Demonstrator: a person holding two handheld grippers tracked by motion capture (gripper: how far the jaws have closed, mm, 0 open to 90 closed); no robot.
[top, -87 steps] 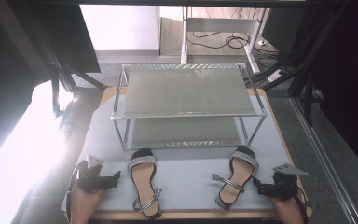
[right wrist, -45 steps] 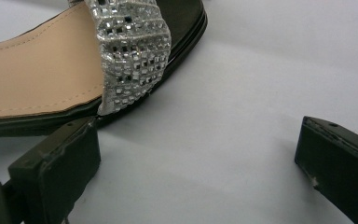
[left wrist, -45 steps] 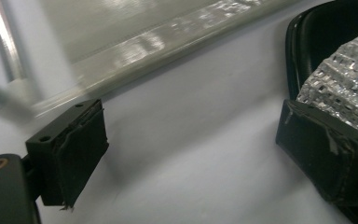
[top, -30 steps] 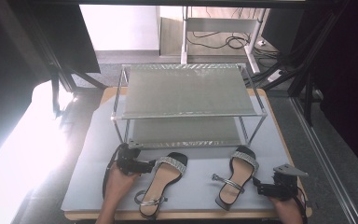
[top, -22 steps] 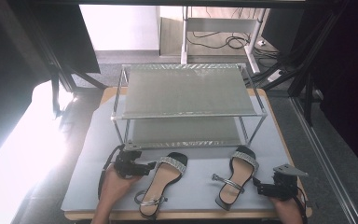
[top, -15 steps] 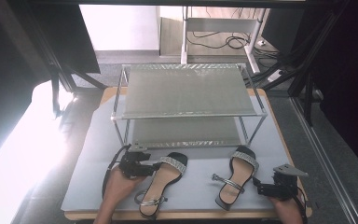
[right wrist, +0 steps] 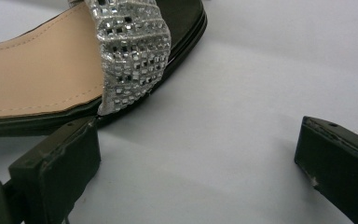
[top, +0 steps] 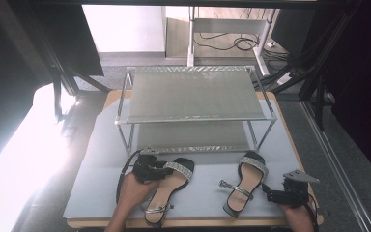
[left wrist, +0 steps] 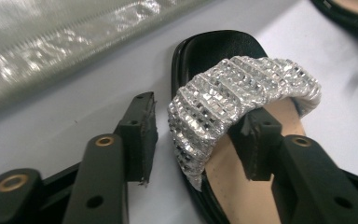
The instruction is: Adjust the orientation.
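Grey desk (top: 101, 159) carries a wire shoe rack (top: 193, 92) mid-frame. Below it, lower left, lies the left sandal (top: 166, 191); the left claw (top: 166, 170) has been closing astride its glittery strap (left wrist: 242, 88), one pad still short of it. Lower right, the right claw (top: 266, 195) gapes empty beside the right sandal (top: 244, 186).

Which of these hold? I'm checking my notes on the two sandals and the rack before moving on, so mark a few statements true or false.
1. The left gripper has one jaw under the left sandal's sparkly strap. True; its jaws have just been closing around the strap's edge.
2. The right gripper clamps the right sandal. False; its jaws stand wide apart beside it.
3. Both sandals lie on the grey mat in front of the rack. True.
4. A sandal sits on the rack's top shelf. False; both shelves are bare.
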